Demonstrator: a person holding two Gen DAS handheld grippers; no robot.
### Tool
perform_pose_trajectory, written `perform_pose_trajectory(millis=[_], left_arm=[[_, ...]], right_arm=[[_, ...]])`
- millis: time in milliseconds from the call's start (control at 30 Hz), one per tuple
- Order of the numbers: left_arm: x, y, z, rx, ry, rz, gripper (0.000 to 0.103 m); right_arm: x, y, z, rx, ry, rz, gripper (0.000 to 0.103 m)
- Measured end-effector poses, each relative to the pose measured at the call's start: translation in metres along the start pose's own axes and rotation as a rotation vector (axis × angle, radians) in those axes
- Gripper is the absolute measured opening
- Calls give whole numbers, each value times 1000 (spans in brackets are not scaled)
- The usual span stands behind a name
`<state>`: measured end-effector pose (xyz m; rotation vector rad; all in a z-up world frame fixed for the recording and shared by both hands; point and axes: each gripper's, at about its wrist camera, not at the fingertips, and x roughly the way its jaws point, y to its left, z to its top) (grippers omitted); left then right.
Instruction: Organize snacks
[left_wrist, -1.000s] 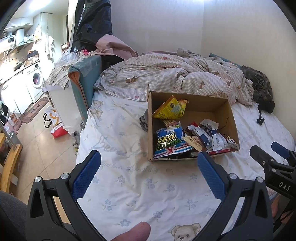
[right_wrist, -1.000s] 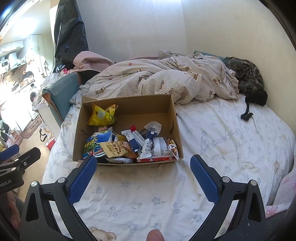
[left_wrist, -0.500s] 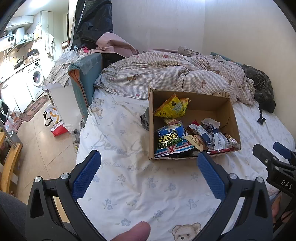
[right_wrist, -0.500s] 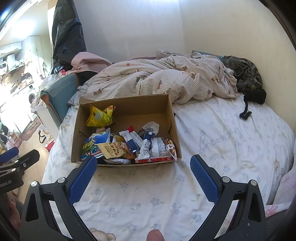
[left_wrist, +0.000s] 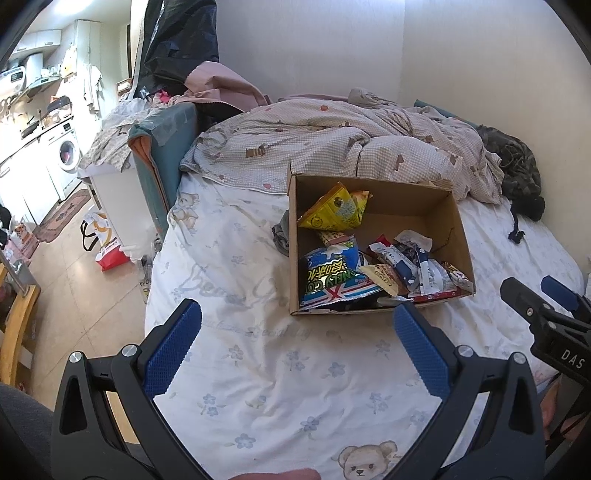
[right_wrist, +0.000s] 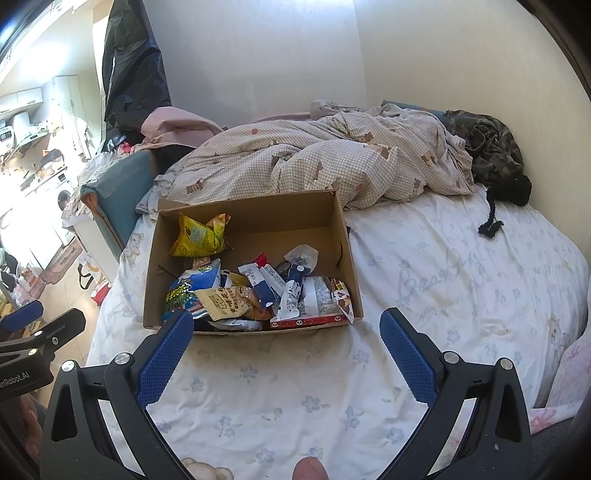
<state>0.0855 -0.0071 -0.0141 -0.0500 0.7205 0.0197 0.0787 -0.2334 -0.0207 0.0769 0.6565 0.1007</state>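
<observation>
One cardboard box (right_wrist: 255, 218) of snacks sits on the bed just ahead of the right gripper (right_wrist: 286, 326) and ahead-right of the left gripper (left_wrist: 297, 321); both gape wide, holding nothing. Inside: one yellow bag (right_wrist: 199, 236), one blue bag (left_wrist: 332, 275), several small packets. The right gripper's body reads "DAS"

Box (right_wrist: 334, 236) of snacks (right_wrist: 258, 291) sits on bed (right_wrist: 443, 280) just ahead of my tongs, duvet (right_wrist: 314, 162) behind it, kitchen far left.
</observation>
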Motion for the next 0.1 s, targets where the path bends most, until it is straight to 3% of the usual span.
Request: perform_pose_trajectory(millis=[100], left_arm=[[0,0,0,1,1,0,103]], right_arm=[[-2,2,0,-1,-5,-1,103]])
